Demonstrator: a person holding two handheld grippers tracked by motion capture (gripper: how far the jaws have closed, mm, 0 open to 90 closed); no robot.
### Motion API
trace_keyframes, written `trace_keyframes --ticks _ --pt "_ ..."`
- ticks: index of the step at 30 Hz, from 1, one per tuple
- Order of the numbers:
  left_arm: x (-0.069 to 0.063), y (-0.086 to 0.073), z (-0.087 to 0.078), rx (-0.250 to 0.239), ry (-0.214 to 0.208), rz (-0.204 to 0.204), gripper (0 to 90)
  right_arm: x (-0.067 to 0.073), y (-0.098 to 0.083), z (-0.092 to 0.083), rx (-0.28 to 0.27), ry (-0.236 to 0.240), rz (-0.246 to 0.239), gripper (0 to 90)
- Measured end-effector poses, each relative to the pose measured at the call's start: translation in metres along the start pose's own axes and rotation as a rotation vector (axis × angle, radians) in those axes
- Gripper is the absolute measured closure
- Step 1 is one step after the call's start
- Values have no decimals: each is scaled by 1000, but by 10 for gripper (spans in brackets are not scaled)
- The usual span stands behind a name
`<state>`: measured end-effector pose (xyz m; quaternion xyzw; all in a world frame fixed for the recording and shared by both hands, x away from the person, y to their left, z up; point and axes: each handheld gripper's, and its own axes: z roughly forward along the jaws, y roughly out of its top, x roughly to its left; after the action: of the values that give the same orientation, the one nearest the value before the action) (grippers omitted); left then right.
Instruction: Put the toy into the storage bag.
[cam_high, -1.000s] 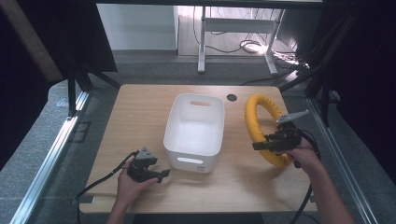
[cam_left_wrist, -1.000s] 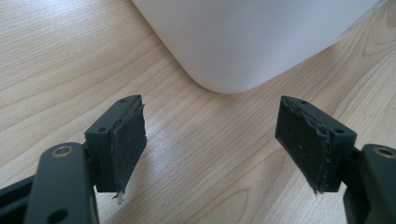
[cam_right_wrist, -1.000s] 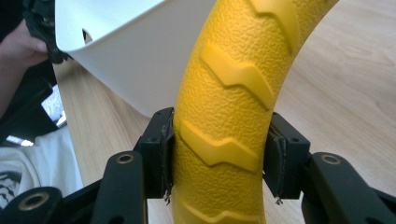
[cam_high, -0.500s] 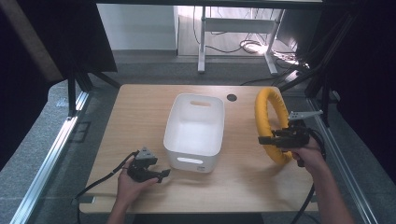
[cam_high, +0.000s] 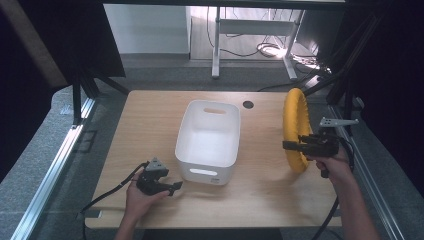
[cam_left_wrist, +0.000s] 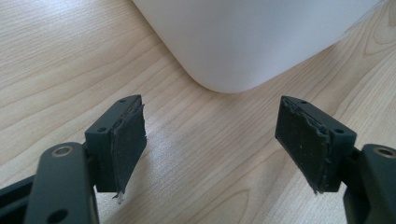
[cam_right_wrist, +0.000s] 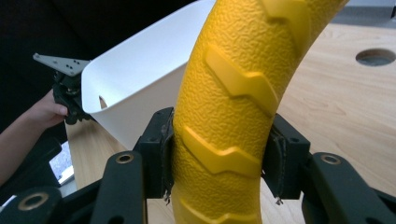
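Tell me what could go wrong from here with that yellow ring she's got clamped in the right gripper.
The right gripper pinches the yellow ring at a single spot on its rim, and the ring stands on edge, so it might swing or twist in the pads. The white bin sits close beside it; a wide swing could knock its wall. The left gripper rests open near the bin's corner, holding nothing, so the bin could slide if bumped.

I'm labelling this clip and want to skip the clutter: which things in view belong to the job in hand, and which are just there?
In the job:
- yellow ring, stood on edge, clamped by the right gripper
- white bin, likely where it goes
- left gripper, open, empty, near the bin

Just there:
- round hole in the table
- cables on the floor behind
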<state>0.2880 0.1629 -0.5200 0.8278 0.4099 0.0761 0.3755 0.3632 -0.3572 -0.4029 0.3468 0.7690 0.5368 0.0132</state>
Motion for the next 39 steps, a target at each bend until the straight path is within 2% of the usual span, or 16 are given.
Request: trace_keyframes --ticks 6,8,12,19,24,37,39 --pt "0 0 -1 -2 0 0 247 0 1 -4 -58 6 -1 507" --pt "0 0 0 0 1 1 248 1 2 -6 -96 17 0 507" --pt "0 0 0 1 0 3 248 4 5 -7 -122 19 -9 506" --pt "0 0 1 -2 1 0 247 17 13 -5 -205 9 -28 505" --pt "0 0 1 0 0 0 248 24 17 -2 -262 8 -17 504" --pt "0 0 1 1 0 -1 247 46 21 13 -402 -78 -27 503" --pt "0 0 1 3 -1 -2 247 52 21 17 -440 -101 -31 503"
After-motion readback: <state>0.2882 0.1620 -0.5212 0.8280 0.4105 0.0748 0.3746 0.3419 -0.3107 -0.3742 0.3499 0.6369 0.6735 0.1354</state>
